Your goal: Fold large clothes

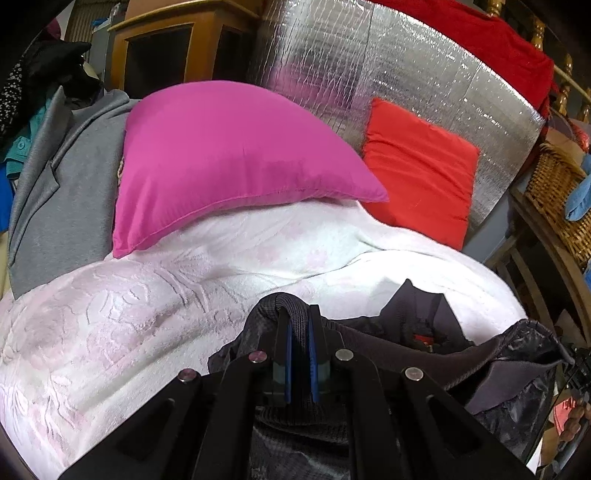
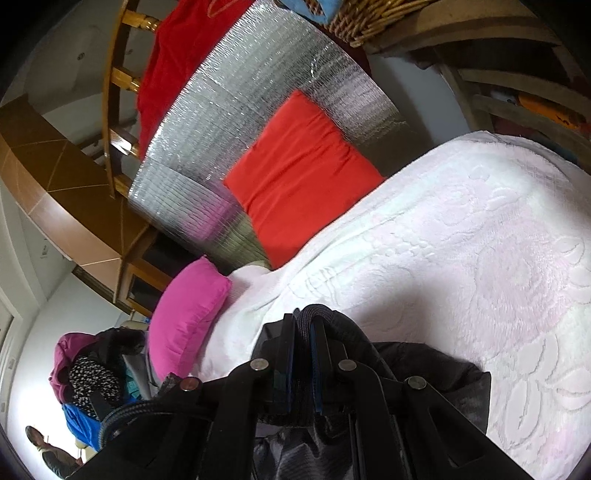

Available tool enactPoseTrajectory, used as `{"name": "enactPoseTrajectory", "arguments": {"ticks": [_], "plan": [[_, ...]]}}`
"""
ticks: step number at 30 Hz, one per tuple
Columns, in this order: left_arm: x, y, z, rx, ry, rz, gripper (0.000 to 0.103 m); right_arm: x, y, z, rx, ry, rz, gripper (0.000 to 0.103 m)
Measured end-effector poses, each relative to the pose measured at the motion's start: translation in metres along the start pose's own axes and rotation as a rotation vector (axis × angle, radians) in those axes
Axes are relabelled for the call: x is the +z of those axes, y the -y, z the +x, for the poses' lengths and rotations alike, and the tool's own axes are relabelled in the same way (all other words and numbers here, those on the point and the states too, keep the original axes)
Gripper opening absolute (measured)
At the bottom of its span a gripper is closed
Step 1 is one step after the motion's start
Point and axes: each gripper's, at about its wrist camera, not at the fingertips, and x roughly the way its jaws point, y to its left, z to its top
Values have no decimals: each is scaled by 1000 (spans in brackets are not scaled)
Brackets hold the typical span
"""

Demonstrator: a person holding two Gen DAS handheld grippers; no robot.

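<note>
The dark jacket (image 1: 424, 343) is black to charcoal, with a thick ribbed hem and a shinier crinkled lining showing at 4 o'clock in the left wrist view. It lies bunched at the near edge of the bed (image 1: 110, 332), on a white bedspread with a raised pale pink flower pattern. In the right wrist view the jacket (image 2: 436, 373) spreads from 6 o'clock toward 4 o'clock, its ribbed edge rising in a loop at the middle of the frame.

A wicker basket (image 1: 554, 199) sits on a wooden shelf at 3 o'clock in the left wrist view, with a light blue cloth (image 1: 580, 199) hanging over its rim. What else is inside it cannot be made out. The same basket (image 2: 373, 18) shows at 12 o'clock in the right wrist view.

The left tongs (image 1: 300, 328) are nearly together, clamped on a fold of the jacket's ribbed hem, which arches up between the blue pads. The right tongs (image 2: 303, 339) are likewise nearly closed, gripping another stretch of the ribbed edge, with fabric pinched between the two fingers.

A pink pillow (image 1: 229, 158) rests at the head of the bed at 11 o'clock in the left wrist view, touching a grey coat (image 1: 62, 199) at 9 o'clock. A red cushion (image 1: 421, 170) leans against a silver foil sheet (image 1: 388, 66) at 2 o'clock.
</note>
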Motion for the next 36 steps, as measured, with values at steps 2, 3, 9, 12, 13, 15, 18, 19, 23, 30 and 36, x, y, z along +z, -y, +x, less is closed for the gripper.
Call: {"name": "enactPoseTrajectory", "arguments": {"ticks": [2,3,9,12,13,15,18,19,23,30,36], "plan": [[0,0,7,7,-13,4,8,1,3,7,-17,-8,0,8],[0,0,13,13,-23,5,8,1,6,11,-25,-14,2,8],[-1,1,39,47,-62,25,8,3,19,37,-80,-48,6,7],[-1,0,52,61,-83,24,8,5,25,49,-102,-61,8,7],[-1,1,56,69,-89,31,8,4,27,52,-108,-65,7,7],[-2,1,65,80,-102,37,8,4,31,61,-124,-76,9,7],[-3,-1,79,92,-128,37,8,3,39,72,-150,-92,17,7],[-3,-2,84,97,-135,39,8,2,42,77,-159,-98,21,7],[-5,-2,99,112,-154,51,9,-4,55,88,-186,-116,33,7],[-10,-2,121,140,-184,67,9,-10,65,104,-221,-132,36,7],[-11,3,134,162,-198,95,9,-13,71,113,-249,-141,42,7]]}}
